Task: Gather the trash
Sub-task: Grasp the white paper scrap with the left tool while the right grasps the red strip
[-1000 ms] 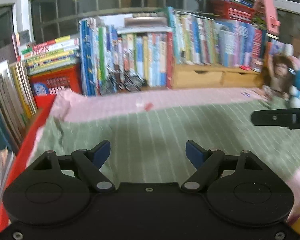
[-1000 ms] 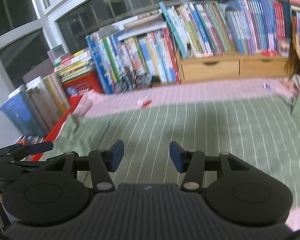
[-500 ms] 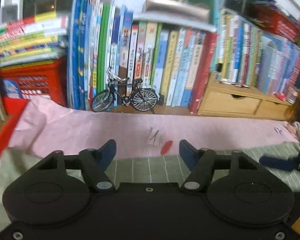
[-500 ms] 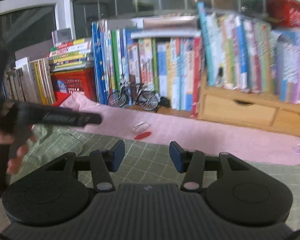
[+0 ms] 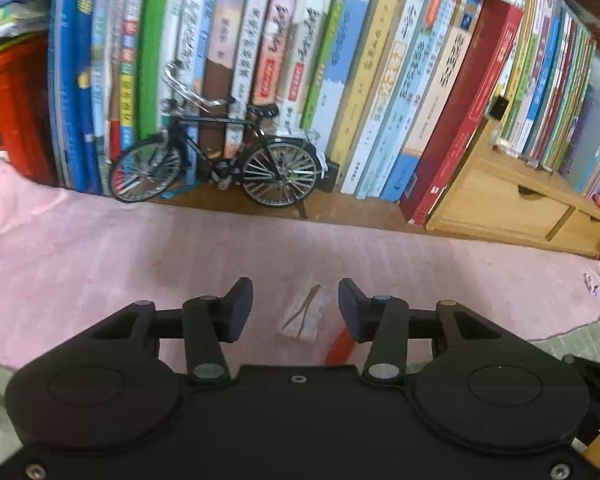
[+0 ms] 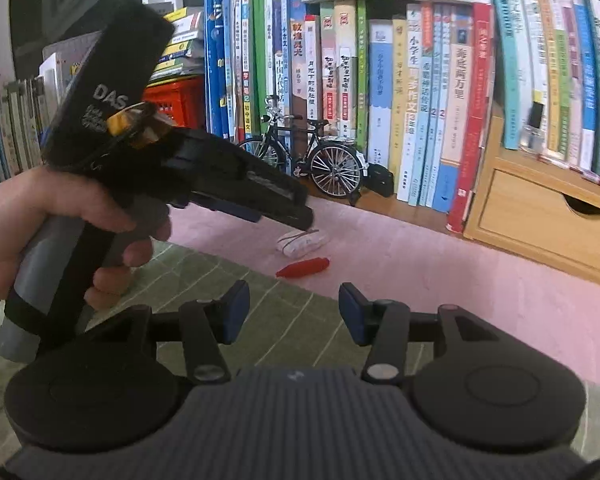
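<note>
Your left gripper [image 5: 295,307] hovers low over the pink cloth [image 5: 100,248], its blue-padded fingers [image 5: 238,308] spread wide and holding nothing. A small clear plastic wrapper with thin brown sticks inside [image 5: 305,312] lies flat on the cloth directly between those fingers, touching neither. Just beside the wrapper, on the side nearer you, lies a small red elongated scrap [image 5: 340,346], partly hidden behind the right-hand finger.

From the right wrist view, your left hand [image 6: 60,216] grips the grey handle of that tool, whose black nose sits just above the wrapper [image 6: 302,242], with the red scrap [image 6: 303,268] just in front of it. Your right gripper [image 6: 290,312] hangs back from the wrapper over the green striped blanket [image 6: 220,276], jaws wide apart and empty. Behind the wrapper, a black miniature metal bicycle [image 5: 220,160] stands against a row of upright books [image 5: 340,80].
</note>
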Demonstrator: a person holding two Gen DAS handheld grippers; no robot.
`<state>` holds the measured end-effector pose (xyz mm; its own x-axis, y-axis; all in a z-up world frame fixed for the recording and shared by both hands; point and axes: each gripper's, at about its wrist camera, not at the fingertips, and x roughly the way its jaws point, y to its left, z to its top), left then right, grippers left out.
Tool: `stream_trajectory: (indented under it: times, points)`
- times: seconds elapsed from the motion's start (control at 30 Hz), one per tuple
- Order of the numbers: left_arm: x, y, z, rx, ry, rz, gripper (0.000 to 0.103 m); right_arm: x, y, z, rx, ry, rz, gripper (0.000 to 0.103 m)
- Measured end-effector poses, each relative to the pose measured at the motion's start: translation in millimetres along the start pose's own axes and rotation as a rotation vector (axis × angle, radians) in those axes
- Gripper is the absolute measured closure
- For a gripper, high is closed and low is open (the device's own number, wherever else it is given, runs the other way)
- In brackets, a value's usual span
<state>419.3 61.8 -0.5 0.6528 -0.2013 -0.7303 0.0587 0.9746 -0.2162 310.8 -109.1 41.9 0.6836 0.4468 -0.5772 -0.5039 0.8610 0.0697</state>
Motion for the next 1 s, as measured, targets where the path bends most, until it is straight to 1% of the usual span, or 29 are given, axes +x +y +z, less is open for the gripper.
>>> stream_trajectory:
  times: [0.03,0.07,0.13,0.17,0.27,0.33,0.5,0.57,0.7,0.73,0.77,0.8,0.87,1.0]
  points:
    - [5,0,0,0.003,0.012,-0.005,0.059,4,-1,0,-0.009,-0.002,0.004,0.038]
    - [8,-1,0,0.007,0.023,-0.009,0.063,8,-2,1,-0.015,0.004,0.008,0.038]
    - [17,-3,-1,0.022,0.052,-0.005,0.079,17,-3,2,-0.031,0.007,0.011,0.038]
    - [20,-4,-1,0.03,0.058,-0.006,0.082,21,-4,2,-0.037,0.007,0.014,0.038]
    - [20,-3,2,0.032,0.056,-0.018,0.083,32,-6,3,-0.052,0.004,0.022,0.038]
    - [19,-1,4,0.026,0.045,-0.009,0.083,39,-7,5,-0.064,0.002,0.029,0.038]
    - [15,8,8,0.023,0.024,0.011,0.083,58,-11,10,-0.1,0.007,0.039,0.033]
    - [15,9,7,0.031,0.023,0.017,0.083,66,-13,11,-0.104,0.018,0.05,0.03]
    - [18,12,5,0.034,0.024,0.031,0.083,78,-15,11,-0.097,0.047,0.093,0.03]
    - [18,13,5,0.031,0.024,0.031,0.083,78,-14,11,-0.101,0.046,0.103,0.037]
    - [19,13,5,0.029,0.024,0.031,0.083,79,-13,11,-0.106,0.05,0.112,0.049]
    - [19,13,5,0.032,0.023,0.034,0.083,78,-12,11,-0.109,0.051,0.118,0.053]
    - [19,12,5,0.039,0.02,0.044,0.083,79,-9,11,-0.118,0.051,0.117,0.055]
    - [13,10,2,0.042,0.016,0.058,0.083,74,-6,9,-0.1,0.045,0.122,0.056]
